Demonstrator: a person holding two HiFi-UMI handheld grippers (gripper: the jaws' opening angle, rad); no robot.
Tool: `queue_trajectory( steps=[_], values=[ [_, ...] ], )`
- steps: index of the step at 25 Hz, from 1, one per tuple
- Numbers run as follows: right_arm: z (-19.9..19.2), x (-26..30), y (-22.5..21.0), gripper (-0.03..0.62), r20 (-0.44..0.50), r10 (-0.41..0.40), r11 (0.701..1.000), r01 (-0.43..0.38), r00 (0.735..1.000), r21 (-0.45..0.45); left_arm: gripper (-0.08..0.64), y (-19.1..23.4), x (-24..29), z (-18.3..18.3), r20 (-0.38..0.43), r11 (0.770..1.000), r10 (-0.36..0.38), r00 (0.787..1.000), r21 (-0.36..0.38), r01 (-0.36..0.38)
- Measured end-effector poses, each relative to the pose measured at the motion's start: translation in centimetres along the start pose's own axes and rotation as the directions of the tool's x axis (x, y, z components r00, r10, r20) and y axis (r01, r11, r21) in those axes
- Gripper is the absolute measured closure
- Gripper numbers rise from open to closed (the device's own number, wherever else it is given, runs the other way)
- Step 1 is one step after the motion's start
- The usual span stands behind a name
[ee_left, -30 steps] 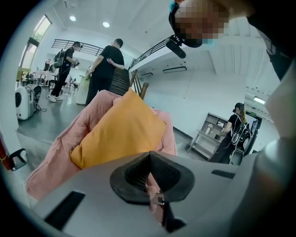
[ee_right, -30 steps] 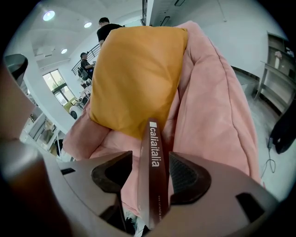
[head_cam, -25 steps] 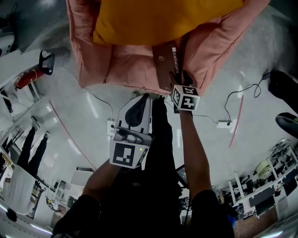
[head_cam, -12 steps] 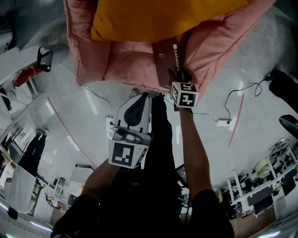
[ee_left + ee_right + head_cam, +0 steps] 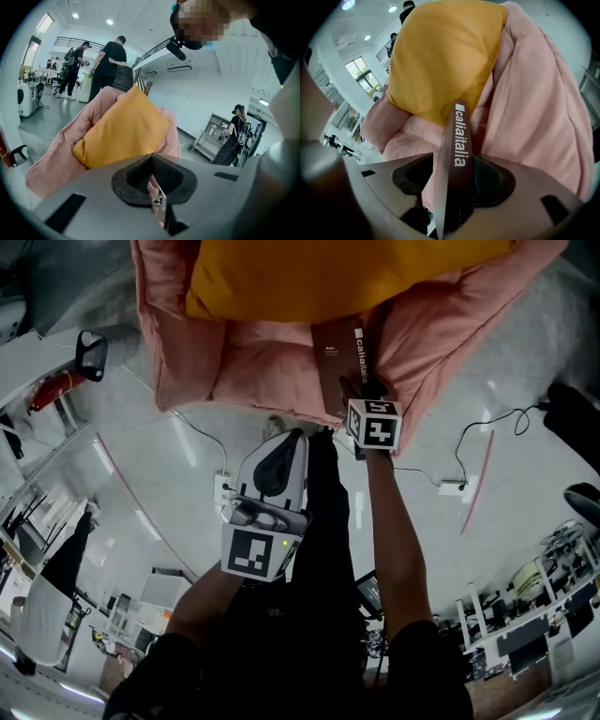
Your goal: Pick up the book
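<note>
The pink armchair [image 5: 178, 343] holds an orange cushion [image 5: 319, 277] at its back and a brown book [image 5: 339, 362] at the right side of the seat, near the right armrest. The book stands on its edge with the printed spine turned up, and its far end reaches to the cushion.

The left gripper [image 5: 292, 435] is held in front of the armchair, apart from the book. Its jaws are pressed together with nothing between them.

The right gripper [image 5: 362, 393] is at the near end of the book. Its two jaws clamp the book [image 5: 457, 154] from both sides, with the spine between the pads.
</note>
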State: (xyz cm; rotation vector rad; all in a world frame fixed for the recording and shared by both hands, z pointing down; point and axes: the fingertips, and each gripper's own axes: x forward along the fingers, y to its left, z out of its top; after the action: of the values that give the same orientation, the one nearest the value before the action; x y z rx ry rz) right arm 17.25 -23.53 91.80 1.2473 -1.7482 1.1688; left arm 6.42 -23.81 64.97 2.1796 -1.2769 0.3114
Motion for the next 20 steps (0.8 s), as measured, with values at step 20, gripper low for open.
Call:
queue_trajectory(
  steps=[20],
  values=[
    [-0.2, 0.7, 0.3, 0.419, -0.029, -0.029, 0.999, 0.028, 0.999, -0.024, 0.552, 0.9, -1.0, -0.3, 0.004, 1.000, 0.020, 1.000, -0.004, -0.020]
  ],
)
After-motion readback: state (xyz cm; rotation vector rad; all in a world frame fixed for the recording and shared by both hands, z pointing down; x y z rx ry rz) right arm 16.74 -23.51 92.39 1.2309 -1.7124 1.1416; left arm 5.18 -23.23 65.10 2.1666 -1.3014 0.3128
